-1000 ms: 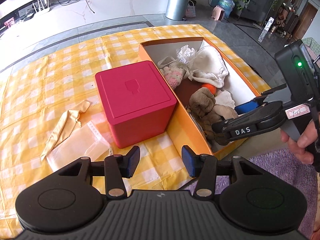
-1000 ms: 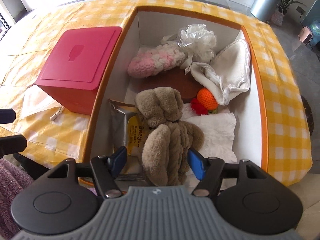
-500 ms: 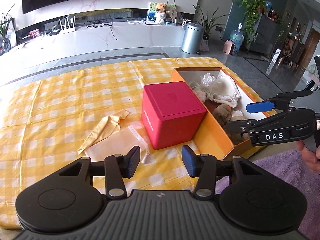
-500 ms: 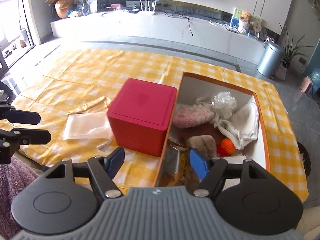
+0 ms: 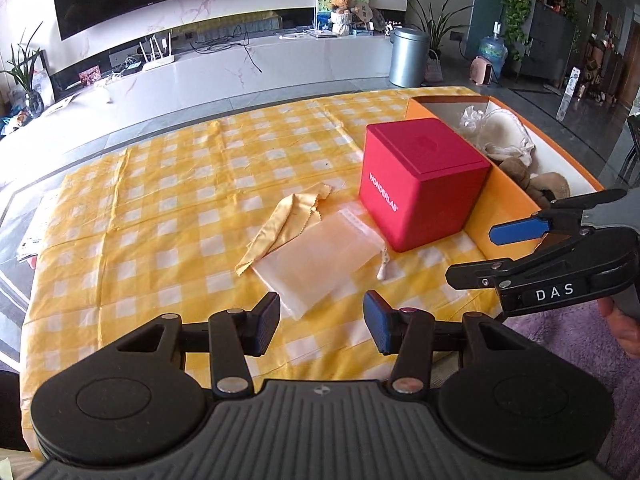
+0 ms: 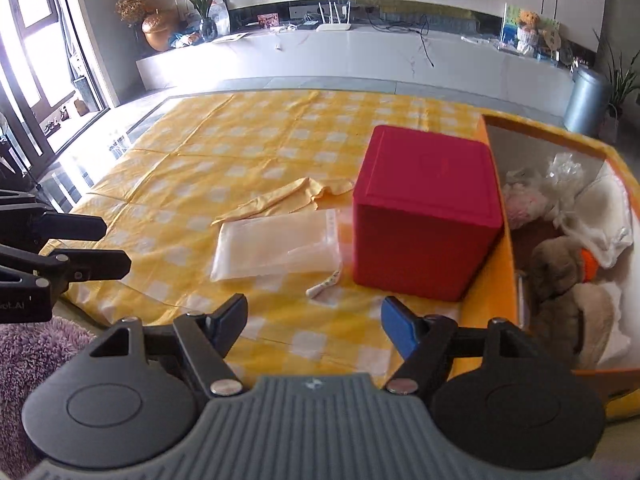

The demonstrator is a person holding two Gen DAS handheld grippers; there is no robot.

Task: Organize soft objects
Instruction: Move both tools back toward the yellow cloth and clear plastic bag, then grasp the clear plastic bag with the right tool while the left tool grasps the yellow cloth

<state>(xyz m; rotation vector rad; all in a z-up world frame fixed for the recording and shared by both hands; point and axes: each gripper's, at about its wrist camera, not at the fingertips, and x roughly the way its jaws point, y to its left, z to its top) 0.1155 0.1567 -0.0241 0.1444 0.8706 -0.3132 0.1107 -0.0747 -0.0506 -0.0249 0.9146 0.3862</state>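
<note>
An orange box (image 5: 506, 196) (image 6: 496, 292) at the table's right holds soft things: a brown plush toy (image 6: 560, 276), a pink knit piece (image 6: 524, 204), a white cloth (image 6: 600, 208), crinkled plastic (image 6: 564, 164) and an orange ball (image 6: 588, 264). A yellow cloth (image 5: 288, 220) (image 6: 280, 198) and a clear mesh pouch (image 5: 320, 258) (image 6: 276, 246) lie on the checked tablecloth left of a red cube box (image 5: 420, 180) (image 6: 424, 216). My left gripper (image 5: 322, 324) is open and empty over the front edge. My right gripper (image 6: 314, 326) is open and empty near the front edge.
The yellow checked tablecloth (image 5: 160, 200) covers the table. A purple fluffy rug (image 5: 580, 328) lies below the front edge. A grey bin (image 5: 408, 56) and a white media bench (image 6: 360, 56) stand far behind.
Both grippers have pulled back and risen from the orange box towards the table's front edge. The views now take in the whole table and room. Both stay open.
</note>
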